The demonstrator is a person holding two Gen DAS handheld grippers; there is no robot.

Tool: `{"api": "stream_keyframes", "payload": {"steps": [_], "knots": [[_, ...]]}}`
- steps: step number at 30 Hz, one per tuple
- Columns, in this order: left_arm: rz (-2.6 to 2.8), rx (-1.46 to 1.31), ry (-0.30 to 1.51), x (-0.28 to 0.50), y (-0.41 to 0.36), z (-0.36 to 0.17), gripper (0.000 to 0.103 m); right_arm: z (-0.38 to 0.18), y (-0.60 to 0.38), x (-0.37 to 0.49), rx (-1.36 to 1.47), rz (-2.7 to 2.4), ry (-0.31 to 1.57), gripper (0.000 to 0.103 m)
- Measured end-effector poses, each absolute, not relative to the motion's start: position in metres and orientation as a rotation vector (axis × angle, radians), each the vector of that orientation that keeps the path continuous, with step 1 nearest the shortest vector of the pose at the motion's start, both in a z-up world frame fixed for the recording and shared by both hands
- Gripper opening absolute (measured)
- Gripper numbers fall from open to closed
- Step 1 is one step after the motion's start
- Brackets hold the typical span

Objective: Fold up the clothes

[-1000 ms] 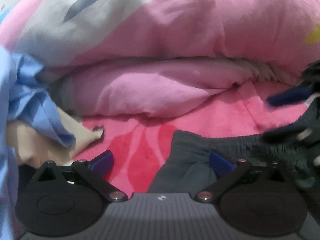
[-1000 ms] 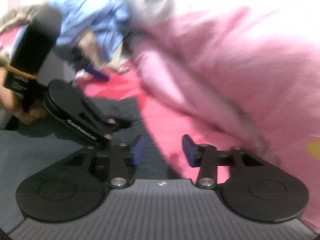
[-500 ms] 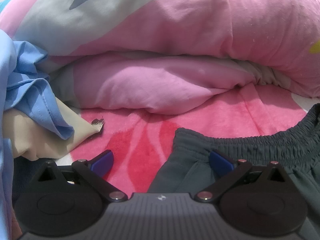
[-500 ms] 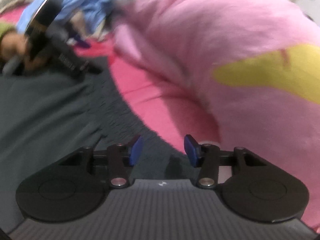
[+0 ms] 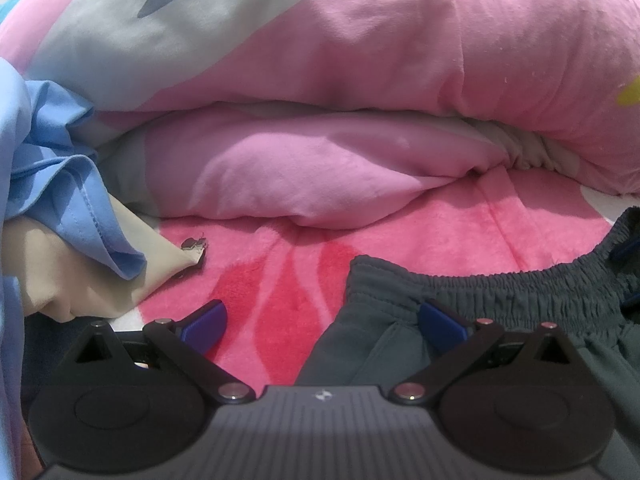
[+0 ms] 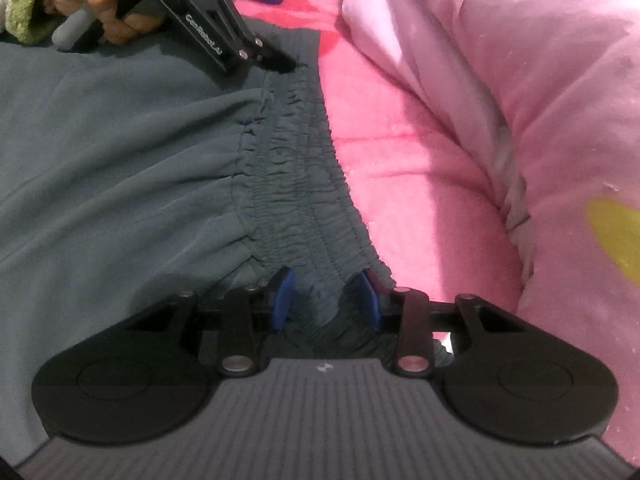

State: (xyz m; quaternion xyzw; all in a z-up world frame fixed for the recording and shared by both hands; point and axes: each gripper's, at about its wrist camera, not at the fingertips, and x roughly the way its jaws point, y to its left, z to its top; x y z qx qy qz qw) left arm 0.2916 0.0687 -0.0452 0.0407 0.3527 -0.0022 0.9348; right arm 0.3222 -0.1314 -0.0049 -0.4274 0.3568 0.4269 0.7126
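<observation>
Dark grey pants lie flat on the pink blanket, their elastic waistband running away from me in the right wrist view. My right gripper is shut on the near end of the waistband, which bunches between the blue pads. My left gripper stands wide open over the other waistband corner. Its right finger is over the grey cloth and its left finger over bare blanket. The left gripper also shows at the far end in the right wrist view, held by a hand.
A thick pink and grey quilt is piled just behind the pants and along the right side. A light blue garment and a beige cloth are heaped at the left. The pink blanket lies between them.
My right gripper swung down onto the near end of the waistband and its fingers narrowed around it. The left gripper stayed open and almost still.
</observation>
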Motion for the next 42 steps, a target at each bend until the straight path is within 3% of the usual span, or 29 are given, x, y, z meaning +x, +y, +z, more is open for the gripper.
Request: {"api": "stream_keyframes", "payload": {"steps": [7,14,28,31,34,38,42], "knots": [[-0.003,0.081,0.718,0.289,0.06,-0.041,0.103,-0.012,-0.134,0.293,-0.96,0.867,0.708,0.008],[-0.027,0.086,0.717,0.312,0.067,-0.049,0.103,-0.009,-0.148,0.264,-0.933,0.704,0.505,0.006],[0.008,0.092,0.705,0.329,0.057,-0.055,0.103,-0.033,-0.146,0.293,-0.921,0.592,0.457,0.006],[0.008,0.088,0.703,0.333,0.056,-0.058,0.103,-0.033,-0.153,0.299,-0.832,0.59,0.45,0.012],[0.008,0.087,0.705,0.339,0.052,-0.058,0.103,-0.013,-0.179,0.307,-0.617,0.608,0.467,0.04],[0.009,0.085,0.706,0.344,0.052,-0.065,0.103,0.015,-0.229,0.308,-0.311,0.586,0.448,0.051],[0.01,0.083,0.704,0.339,0.055,-0.064,0.103,0.025,-0.271,0.306,-0.168,0.498,0.461,0.051]]}}
